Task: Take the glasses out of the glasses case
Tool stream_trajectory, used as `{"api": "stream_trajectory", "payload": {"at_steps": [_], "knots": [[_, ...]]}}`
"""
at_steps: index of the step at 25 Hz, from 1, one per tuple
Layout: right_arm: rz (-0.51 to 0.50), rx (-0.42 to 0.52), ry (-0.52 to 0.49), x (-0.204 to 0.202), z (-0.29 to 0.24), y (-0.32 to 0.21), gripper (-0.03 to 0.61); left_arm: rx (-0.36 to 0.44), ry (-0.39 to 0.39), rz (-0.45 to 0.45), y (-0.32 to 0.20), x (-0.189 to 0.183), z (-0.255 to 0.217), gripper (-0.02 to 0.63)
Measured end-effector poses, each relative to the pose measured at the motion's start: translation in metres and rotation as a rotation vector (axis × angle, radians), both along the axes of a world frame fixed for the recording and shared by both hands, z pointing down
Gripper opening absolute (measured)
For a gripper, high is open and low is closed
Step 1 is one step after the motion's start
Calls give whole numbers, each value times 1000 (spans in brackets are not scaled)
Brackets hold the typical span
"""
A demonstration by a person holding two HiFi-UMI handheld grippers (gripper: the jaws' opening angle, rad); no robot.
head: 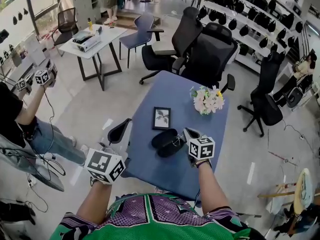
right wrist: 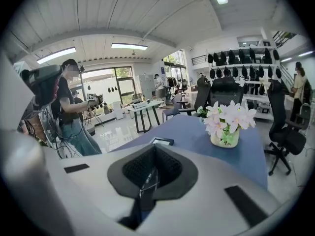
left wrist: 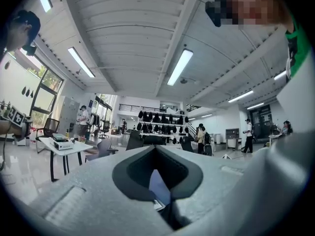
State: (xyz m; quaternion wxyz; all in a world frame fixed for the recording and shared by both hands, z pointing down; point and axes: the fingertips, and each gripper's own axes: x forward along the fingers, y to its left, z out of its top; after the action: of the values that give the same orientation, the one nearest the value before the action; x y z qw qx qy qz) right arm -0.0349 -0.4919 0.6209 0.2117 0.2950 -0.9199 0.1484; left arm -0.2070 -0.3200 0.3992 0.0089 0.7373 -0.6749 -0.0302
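A black glasses case (head: 165, 140) lies open on the blue table (head: 200, 174), its two halves side by side. My right gripper (head: 190, 134) sits at the case's right edge, shut on the glasses (head: 178, 140). In the right gripper view a thin clear piece of the glasses (right wrist: 146, 180) shows pinched between the jaws of the right gripper (right wrist: 148, 187). My left gripper (head: 119, 130) hangs off the table's left edge, away from the case. The left gripper view shows the left gripper (left wrist: 162, 198) shut with nothing in it.
A small framed picture (head: 161, 117) lies just behind the case. A vase of pale flowers (head: 207, 100) stands at the table's far right. Black office chairs (head: 210, 51) crowd the far end. A person (head: 30, 119) with grippers stands at the left, near a white table (head: 95, 41).
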Motion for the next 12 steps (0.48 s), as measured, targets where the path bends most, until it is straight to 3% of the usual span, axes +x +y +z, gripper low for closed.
{"api": "stream_trajectory", "payload": {"at_steps": [12], "knots": [[86, 95, -122, 2, -78, 30, 3, 9, 62, 75, 2, 8, -1, 15]]}}
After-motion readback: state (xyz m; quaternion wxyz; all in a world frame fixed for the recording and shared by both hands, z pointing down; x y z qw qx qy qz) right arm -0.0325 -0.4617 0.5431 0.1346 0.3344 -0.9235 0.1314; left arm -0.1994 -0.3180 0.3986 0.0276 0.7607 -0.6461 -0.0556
